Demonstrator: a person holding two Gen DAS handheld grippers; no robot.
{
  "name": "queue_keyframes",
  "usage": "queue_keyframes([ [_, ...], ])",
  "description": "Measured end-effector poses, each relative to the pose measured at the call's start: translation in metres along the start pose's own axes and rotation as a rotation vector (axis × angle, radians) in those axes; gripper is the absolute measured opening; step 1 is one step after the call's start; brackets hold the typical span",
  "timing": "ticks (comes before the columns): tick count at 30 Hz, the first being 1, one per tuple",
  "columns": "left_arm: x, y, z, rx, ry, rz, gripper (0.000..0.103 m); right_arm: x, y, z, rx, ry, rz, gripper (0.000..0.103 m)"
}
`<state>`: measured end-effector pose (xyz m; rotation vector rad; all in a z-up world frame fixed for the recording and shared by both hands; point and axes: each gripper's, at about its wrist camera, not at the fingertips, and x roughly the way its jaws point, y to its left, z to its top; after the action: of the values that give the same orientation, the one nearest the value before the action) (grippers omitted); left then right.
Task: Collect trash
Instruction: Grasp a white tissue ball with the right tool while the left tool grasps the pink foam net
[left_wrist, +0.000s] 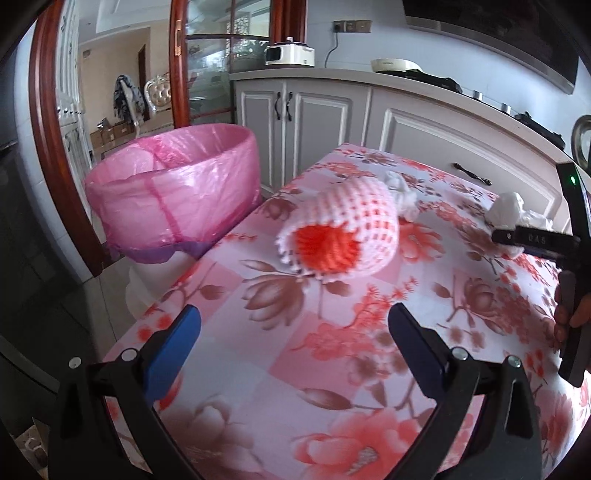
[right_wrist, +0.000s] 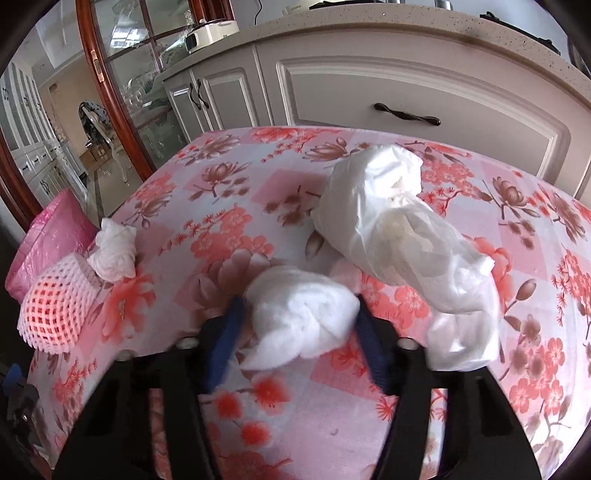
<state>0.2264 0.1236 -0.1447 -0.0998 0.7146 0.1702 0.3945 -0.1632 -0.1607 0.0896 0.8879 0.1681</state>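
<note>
Left view, tongs: the left tongs (left_wrist: 293, 334) gape, released, over the floral counter (left_wrist: 258, 369).
Left view, ahead: foam fruit net (left_wrist: 338, 236), pink-lined bin (left_wrist: 173, 188) beyond the edge.
Right view, grip: the right tongs (right_wrist: 299, 314) pinch a tissue wad (right_wrist: 301, 317); lift straight.
Right view, obstacles: crumpled plastic bag (right_wrist: 402, 236) just beside; small tissue ball (right_wrist: 112, 249) far left.

The worktop (right_wrist: 280, 391) wears a pink floral cloth. On it lie a foam fruit net (right_wrist: 55, 306), a small tissue wad (right_wrist: 114, 251), another tissue wad (right_wrist: 306, 317) and a crumpled white plastic bag (right_wrist: 399, 236).
</note>
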Motion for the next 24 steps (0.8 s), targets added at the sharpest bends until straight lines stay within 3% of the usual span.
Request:
queue_keyframes([
  [2, 0.001, 0.004, 0.0, -0.009, 0.002, 0.005, 0.098, -0.003, 0.0, -0.003, -0.001, -0.007, 0.018, 0.041],
  [4, 0.001, 0.008, 0.0, -0.018, 0.002, 0.009, 0.098, -0.007, 0.0, -0.006, -0.01, -0.016, 0.027, 0.038],
  [13, 0.0, 0.005, 0.005, -0.01, 0.009, -0.018, 0.098, -0.044, 0.011, -0.025, -0.044, -0.044, 0.069, 0.037],
  [17, 0.009, -0.007, 0.017, 0.065, 0.012, -0.067, 0.098, -0.061, 0.014, -0.035, -0.06, -0.061, 0.075, 0.037],
  [24, 0.039, -0.019, 0.047, 0.172, 0.012, -0.086, 0.098, -0.083, 0.01, -0.045, -0.058, -0.078, 0.091, 0.037],
])
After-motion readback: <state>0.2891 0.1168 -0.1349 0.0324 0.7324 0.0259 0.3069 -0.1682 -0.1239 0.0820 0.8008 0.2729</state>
